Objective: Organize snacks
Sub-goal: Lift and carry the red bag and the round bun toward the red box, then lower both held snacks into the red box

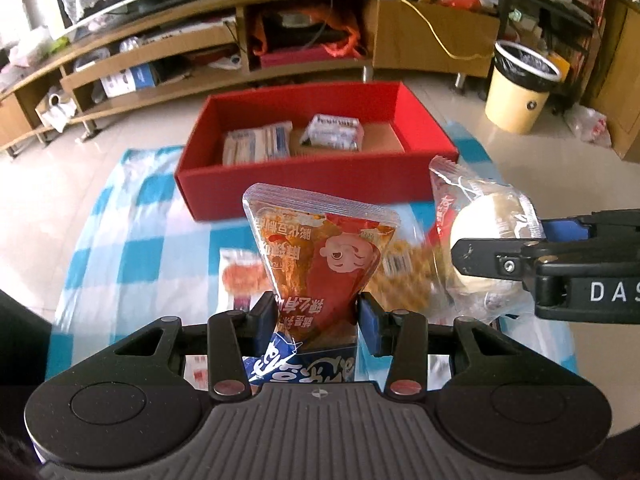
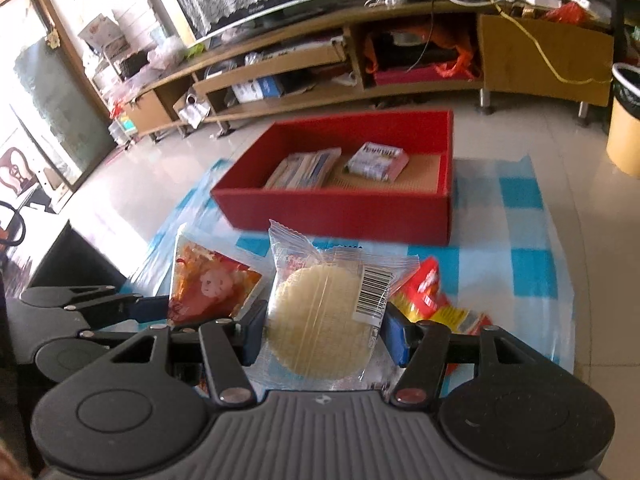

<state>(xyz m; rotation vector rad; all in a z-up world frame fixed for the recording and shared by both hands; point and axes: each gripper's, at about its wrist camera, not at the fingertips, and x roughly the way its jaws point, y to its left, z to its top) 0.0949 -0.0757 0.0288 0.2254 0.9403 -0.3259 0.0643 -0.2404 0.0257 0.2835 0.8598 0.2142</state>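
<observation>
Two packets were in hand at once. The left gripper (image 1: pixel 318 312) had its pads pinched on the narrow lower end of a red sachet (image 1: pixel 320 256), which stood up and fanned out wide above the jaws. The right gripper (image 2: pixel 324 334) held a clear-wrapped round cake (image 2: pixel 320 320) across its middle, the wrapper's sealed ends sticking out far and near of the pads. Both were lifted over the blue checked cloth (image 1: pixel 132 248), near the red box (image 1: pixel 312 182), which sat just beyond on the far side with two white packs (image 1: pixel 256 144) already lying flat inside.

The sachet looked light, soft and slick; its film had crumpled where it was squeezed, so a hold low on the body seemed safer than one on the sealed edge, which could slide out. The cake looked light but crumbly, and its loose wrapper could slip, so a gentle hold on the disc's own rim seemed best, not on film alone. More snacks (image 2: pixel 432 304) lay on the cloth to the right.
</observation>
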